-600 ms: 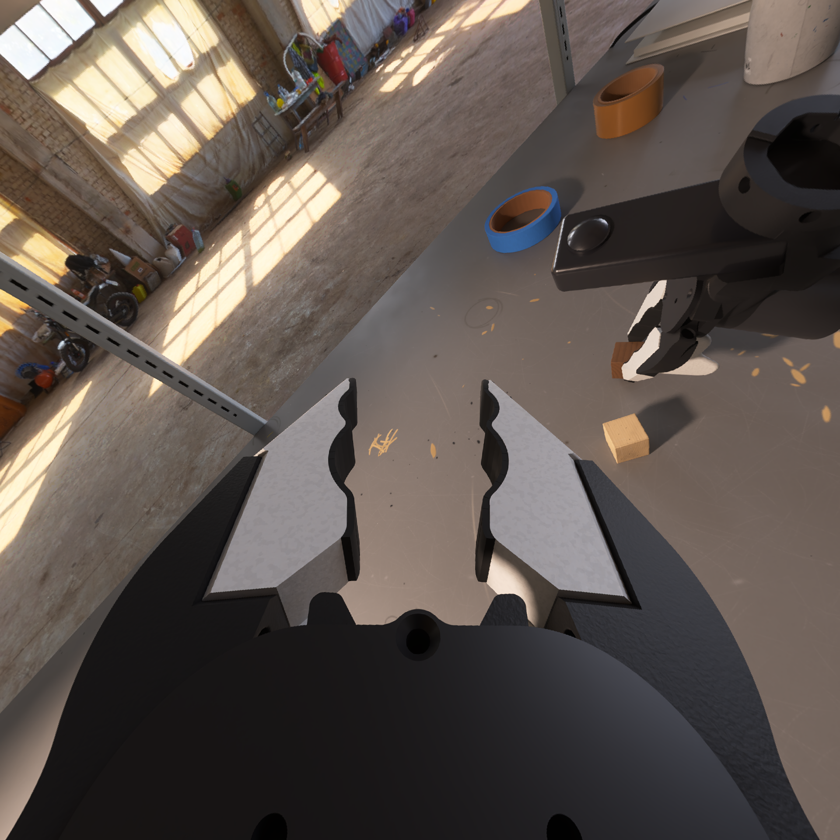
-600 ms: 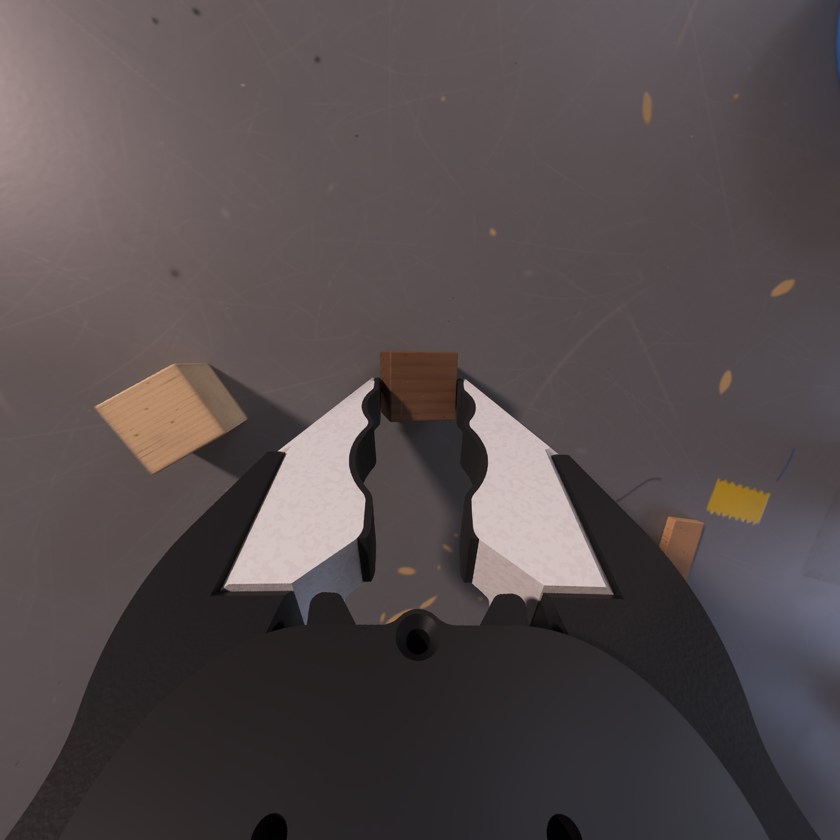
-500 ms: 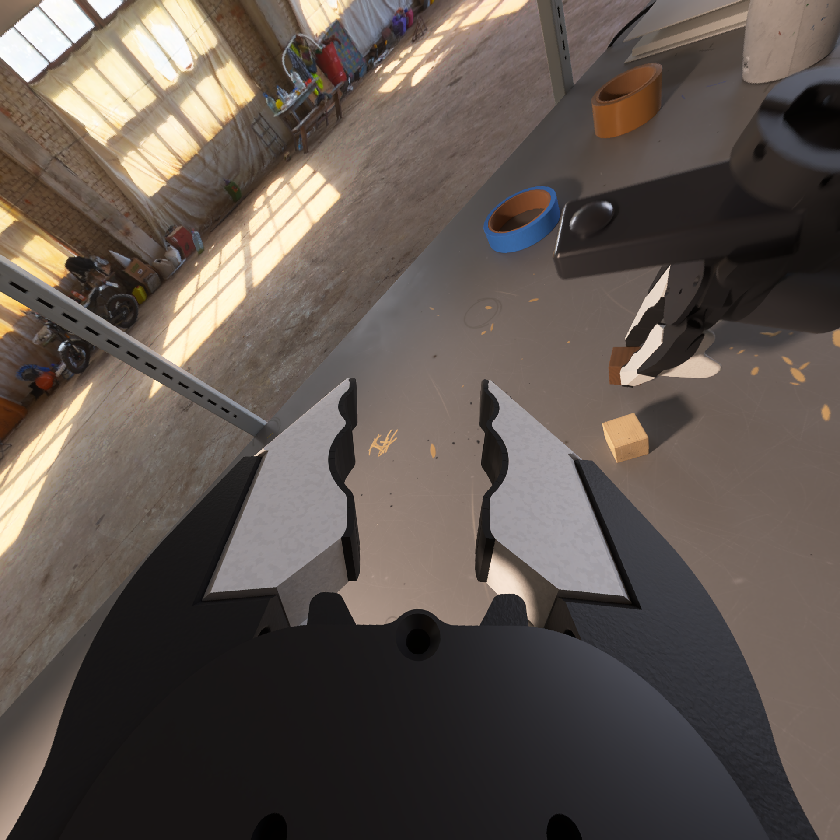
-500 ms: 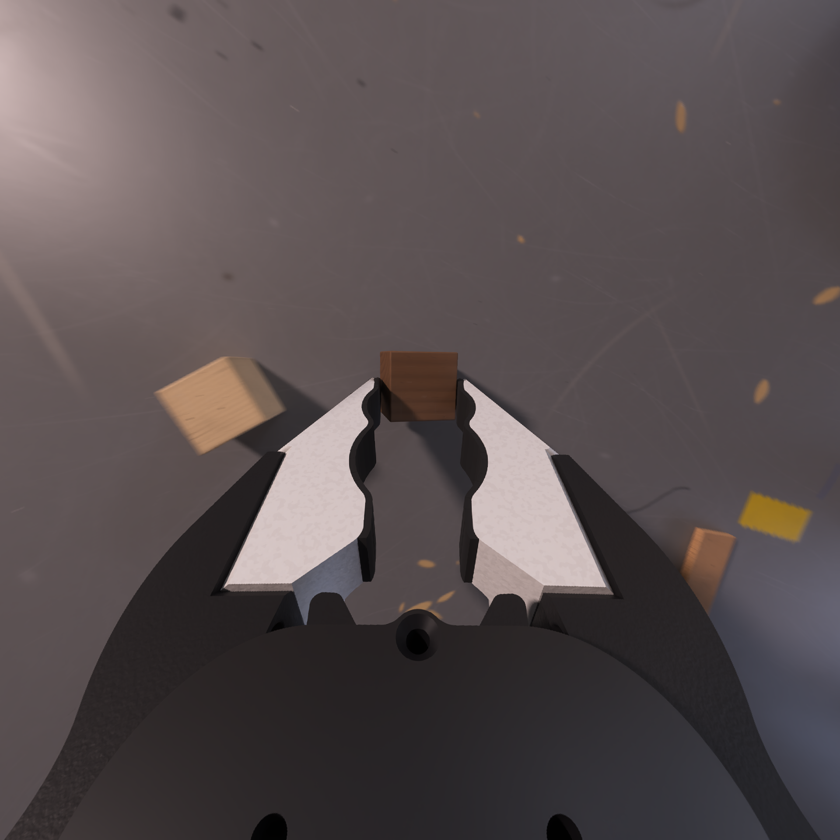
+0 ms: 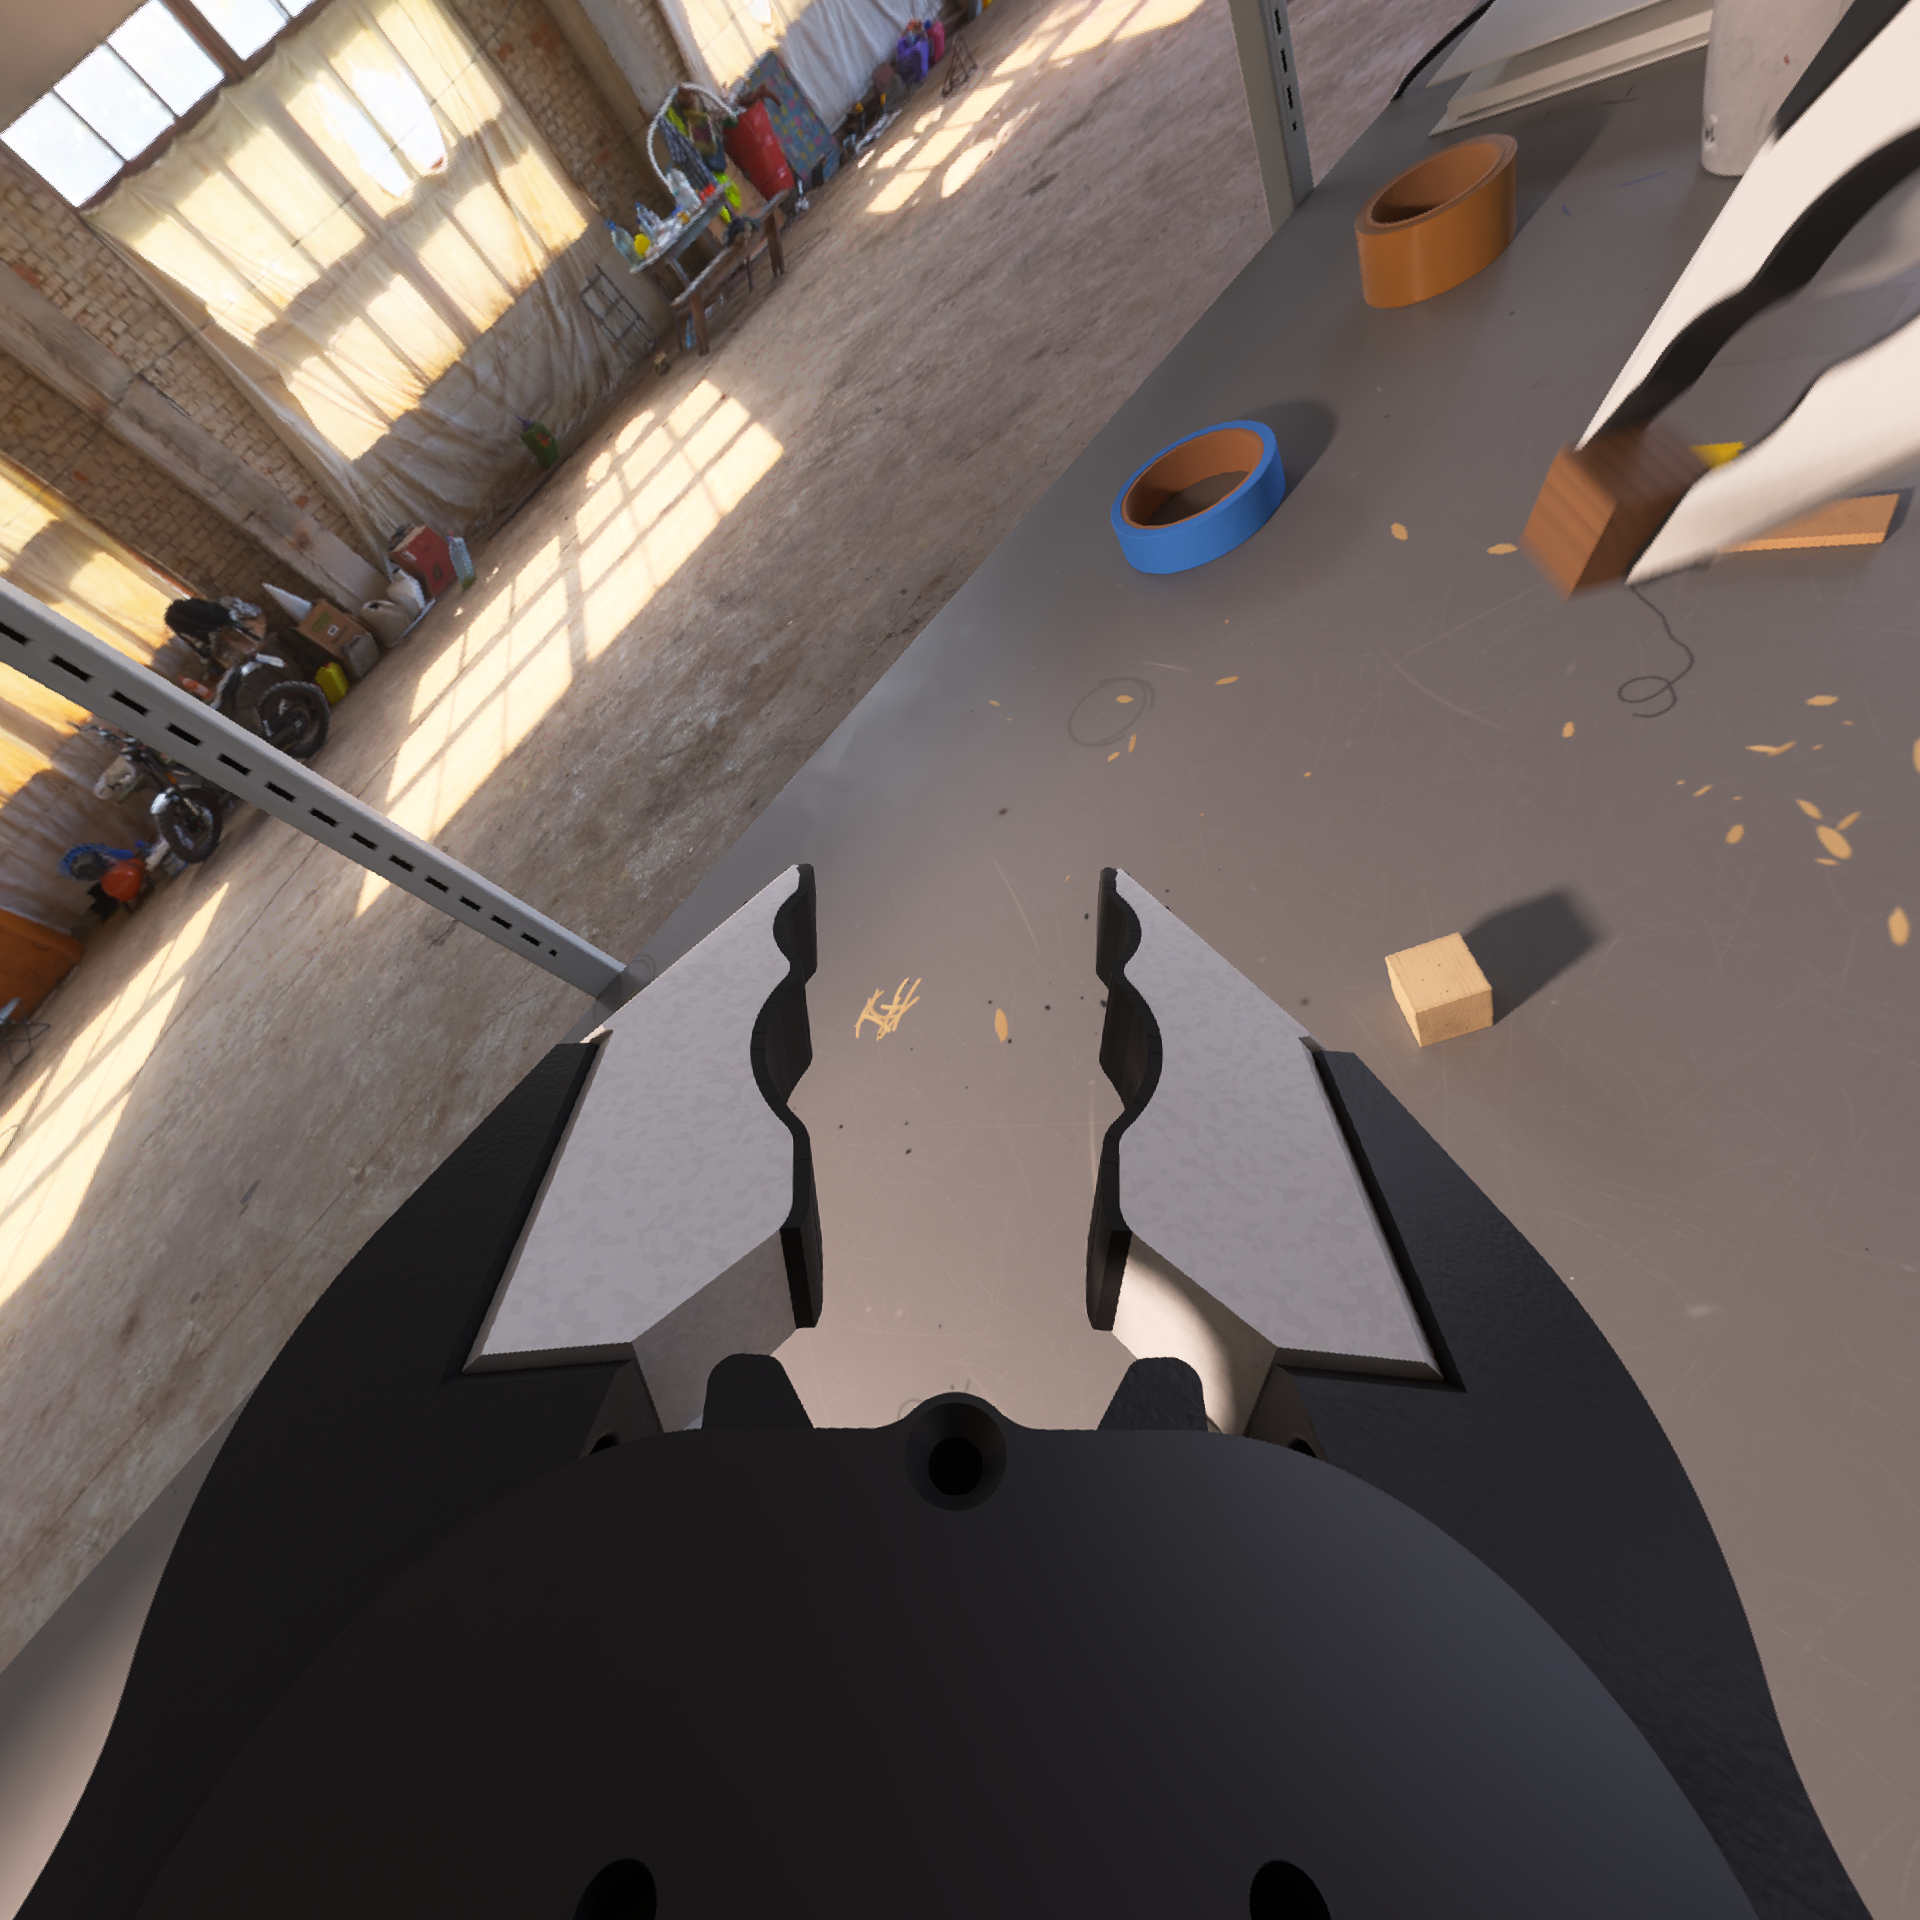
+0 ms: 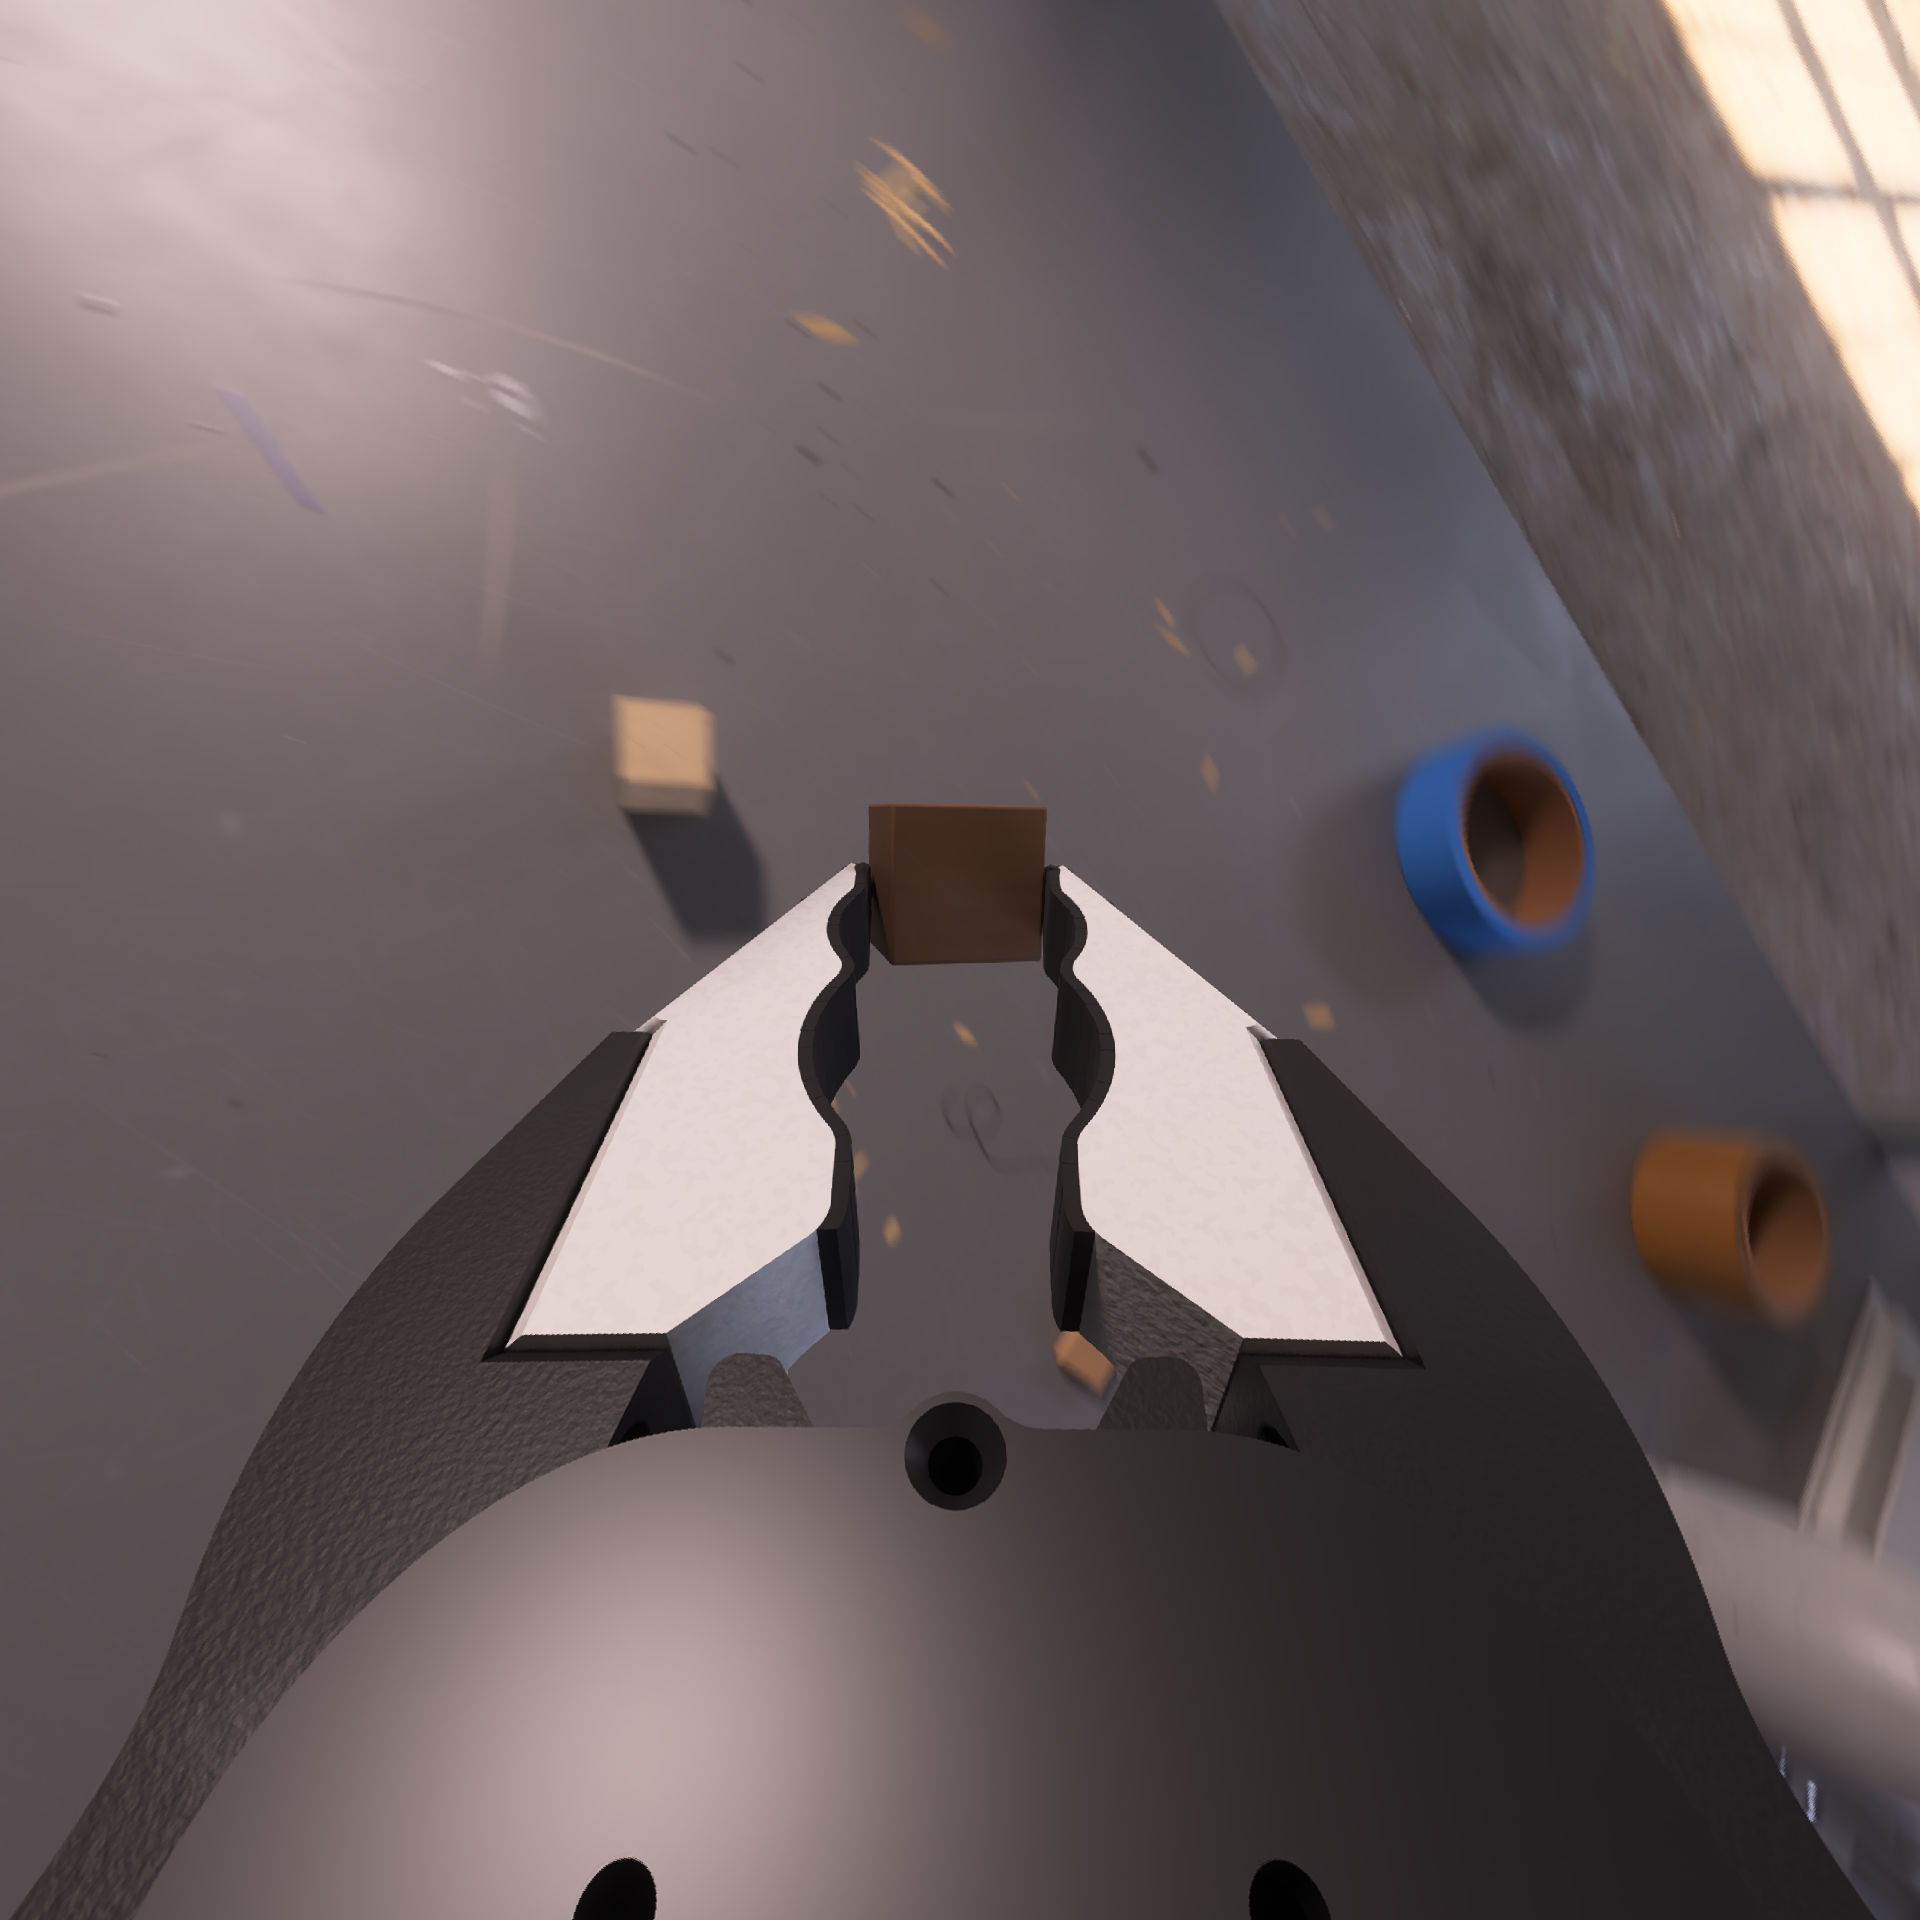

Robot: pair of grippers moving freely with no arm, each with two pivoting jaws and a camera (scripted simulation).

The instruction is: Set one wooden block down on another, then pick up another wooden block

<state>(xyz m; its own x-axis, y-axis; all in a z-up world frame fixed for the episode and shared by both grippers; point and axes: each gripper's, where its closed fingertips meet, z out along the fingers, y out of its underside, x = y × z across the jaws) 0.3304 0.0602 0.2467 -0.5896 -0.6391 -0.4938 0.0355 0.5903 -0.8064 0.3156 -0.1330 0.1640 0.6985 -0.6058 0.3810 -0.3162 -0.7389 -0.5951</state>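
Observation:
My right gripper (image 6: 956,894) is shut on a dark brown wooden block (image 6: 956,883) and holds it high above the grey table. In the left wrist view the same block (image 5: 1590,509) shows at the upper right, held between the right gripper's fingers (image 5: 1766,488). A pale wooden block (image 5: 1439,987) sits alone on the table, right of my left gripper; it also shows in the right wrist view (image 6: 663,750). My left gripper (image 5: 956,894) is open and empty, low over the table. A thin flat wooden piece (image 5: 1808,525) lies behind the raised block.
A blue tape roll (image 5: 1200,497) and an orange-brown tape roll (image 5: 1439,223) lie near the table's far edge; both show in the right wrist view, blue (image 6: 1496,842) and orange (image 6: 1730,1226). A white cylinder (image 5: 1745,94) stands at the back right. The table edge (image 5: 852,707) drops to the floor.
My right gripper has lifted the dark brown block off the table, risen and swung up and to the right. The pale block and my left gripper have stayed put.

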